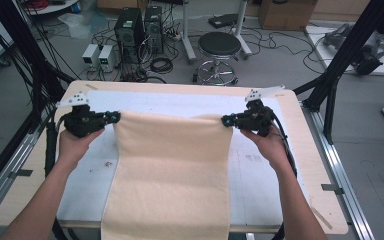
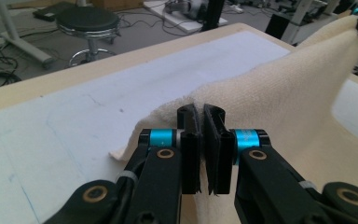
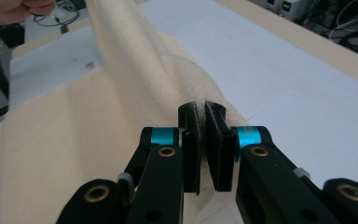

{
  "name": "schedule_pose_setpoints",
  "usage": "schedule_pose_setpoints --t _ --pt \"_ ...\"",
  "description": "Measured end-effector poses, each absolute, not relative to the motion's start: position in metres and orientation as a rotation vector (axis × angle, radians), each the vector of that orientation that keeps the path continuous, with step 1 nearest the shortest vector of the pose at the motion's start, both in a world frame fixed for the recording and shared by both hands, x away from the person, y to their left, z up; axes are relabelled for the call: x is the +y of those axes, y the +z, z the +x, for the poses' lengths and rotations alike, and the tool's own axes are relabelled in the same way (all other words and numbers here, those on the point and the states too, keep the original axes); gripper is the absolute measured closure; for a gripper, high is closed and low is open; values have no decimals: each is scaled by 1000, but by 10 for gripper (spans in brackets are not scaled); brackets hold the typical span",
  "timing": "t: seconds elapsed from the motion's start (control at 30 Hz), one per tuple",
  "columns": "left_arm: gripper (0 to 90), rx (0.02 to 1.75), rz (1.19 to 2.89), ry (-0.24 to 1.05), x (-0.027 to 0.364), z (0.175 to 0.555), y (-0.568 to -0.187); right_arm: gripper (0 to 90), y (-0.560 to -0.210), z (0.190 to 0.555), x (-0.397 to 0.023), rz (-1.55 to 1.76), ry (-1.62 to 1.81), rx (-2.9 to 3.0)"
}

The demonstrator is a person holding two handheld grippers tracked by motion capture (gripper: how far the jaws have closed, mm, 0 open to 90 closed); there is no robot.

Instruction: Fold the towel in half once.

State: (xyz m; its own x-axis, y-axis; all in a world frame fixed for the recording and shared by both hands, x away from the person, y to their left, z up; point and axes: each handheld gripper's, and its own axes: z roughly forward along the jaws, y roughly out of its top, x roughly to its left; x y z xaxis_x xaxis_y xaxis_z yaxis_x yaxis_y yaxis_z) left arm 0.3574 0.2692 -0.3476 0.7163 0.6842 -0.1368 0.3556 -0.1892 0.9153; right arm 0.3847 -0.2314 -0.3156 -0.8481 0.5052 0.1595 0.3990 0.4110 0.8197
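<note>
A cream-coloured terry-cloth towel lies lengthwise on the surface, a pale wooden tabletop covered by a white sheet. Its far edge is raised off the sheet and stretched between the two grippers, while its near end hangs over the front edge of the surface.

The left hand-held gripper pinches the towel's far left corner; in the left gripper view its black jaws are pressed nearly together on the fabric, with the cloth running away toward the other gripper. The right hand-held gripper grips the far right corner the same way, its jaws closed down on a fold of towel in the right gripper view. Each gripper is held by a bare hand, the left hand and the right hand.

Beyond the surface, on the grey floor, stand a round black stool with a chrome base and a black computer tower among loose cables.
</note>
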Motion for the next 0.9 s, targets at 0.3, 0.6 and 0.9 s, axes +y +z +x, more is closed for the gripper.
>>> schedule_pose_setpoints --t 0.3,0.6,0.9 --pt "830 754 1898 269 277 276 -400 840 -356 306 -228 696 1406 2646" --pt "550 732 2030 188 286 245 -415 619 -407 264 -238 770 1339 2717" --pt "515 756 1973 246 266 294 -407 511 -401 312 -234 822 1283 2615"
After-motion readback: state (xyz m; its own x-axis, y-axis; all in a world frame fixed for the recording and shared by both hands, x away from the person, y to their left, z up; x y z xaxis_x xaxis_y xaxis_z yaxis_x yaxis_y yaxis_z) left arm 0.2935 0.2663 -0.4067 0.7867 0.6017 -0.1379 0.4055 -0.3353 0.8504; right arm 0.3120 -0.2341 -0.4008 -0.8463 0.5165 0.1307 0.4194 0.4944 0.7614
